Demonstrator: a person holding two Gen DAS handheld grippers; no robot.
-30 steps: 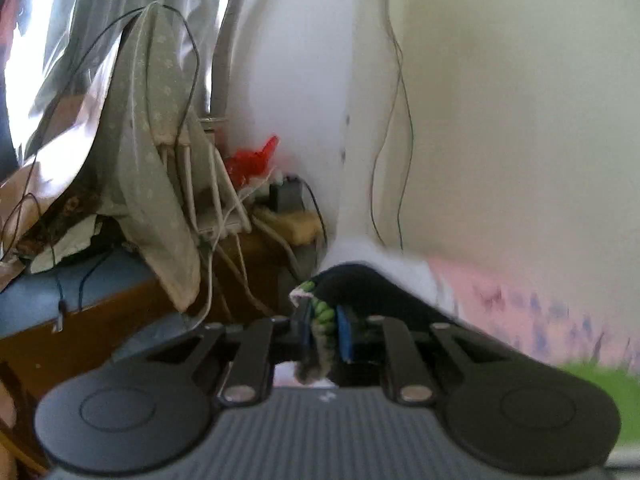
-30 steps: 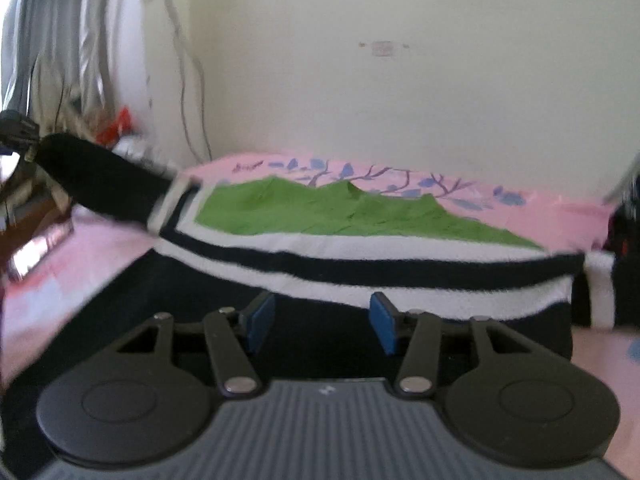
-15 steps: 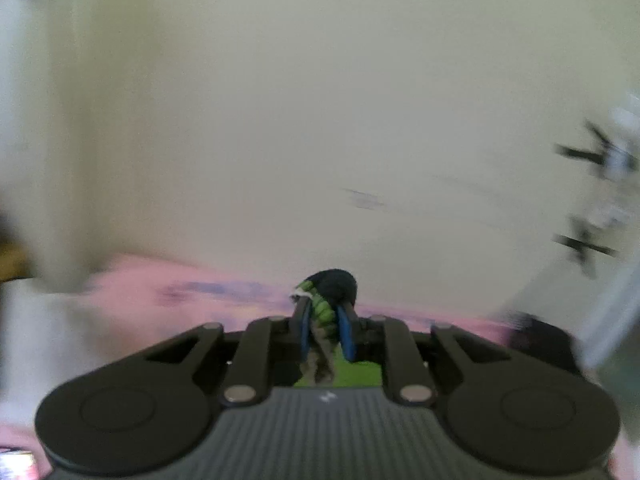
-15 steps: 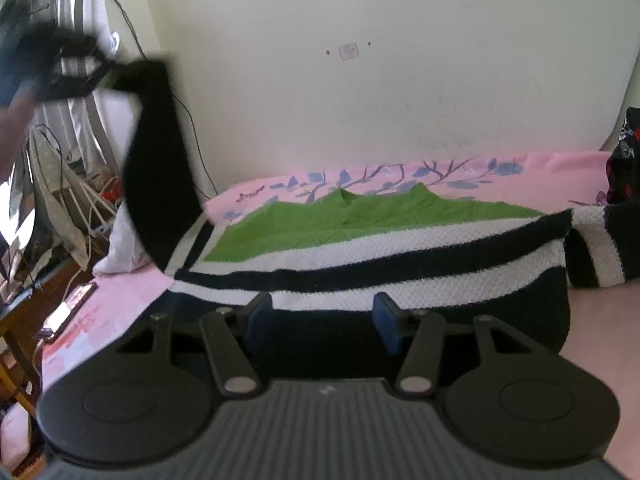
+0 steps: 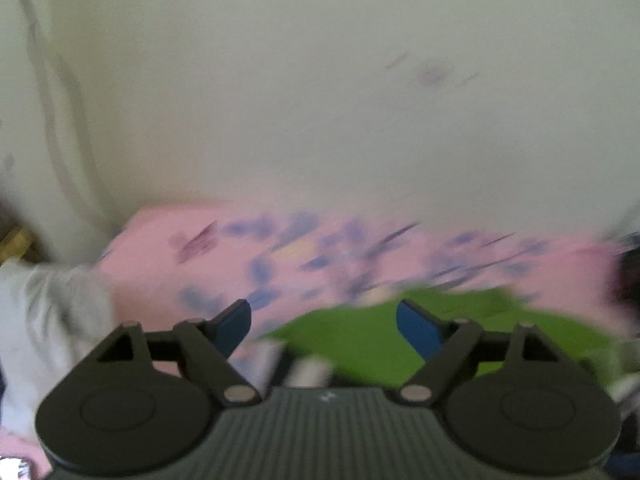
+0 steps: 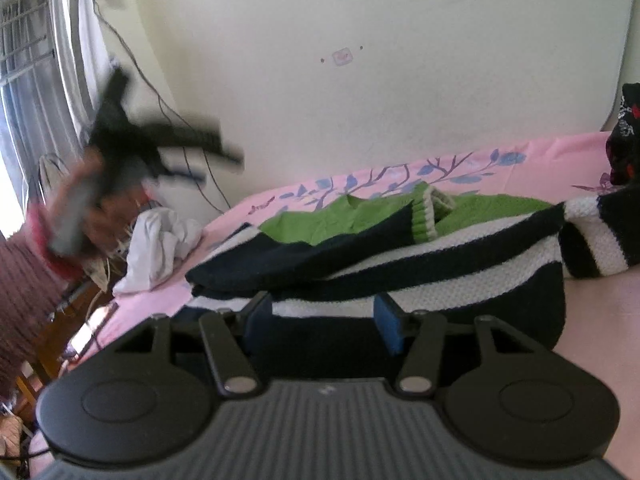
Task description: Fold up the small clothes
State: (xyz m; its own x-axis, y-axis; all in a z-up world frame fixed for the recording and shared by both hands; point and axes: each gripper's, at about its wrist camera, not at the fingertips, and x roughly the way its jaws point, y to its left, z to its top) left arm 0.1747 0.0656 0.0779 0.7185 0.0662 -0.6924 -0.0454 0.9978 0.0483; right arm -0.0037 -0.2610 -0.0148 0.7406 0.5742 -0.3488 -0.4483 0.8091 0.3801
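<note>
Left wrist view, badly blurred, shows the left gripper (image 5: pixel 324 326) with its jaws opening and nothing between them, poised over the green upper part of the sweater (image 5: pixel 384 340), apparently to let the folded sleeve settle. Right wrist view shows the right gripper (image 6: pixel 323 322) half-spread and empty at the dark hem, while the sleeve (image 6: pixel 304 256) lies across the sweater (image 6: pixel 460 252) on the pink bedsheet (image 6: pixel 560 160), likely ready for the next fold.

Green, black and white striped sweater (image 6: pixel 400 240); pink, seemingly blue-flowered bedsheet (image 6: pixel 540 168).
</note>
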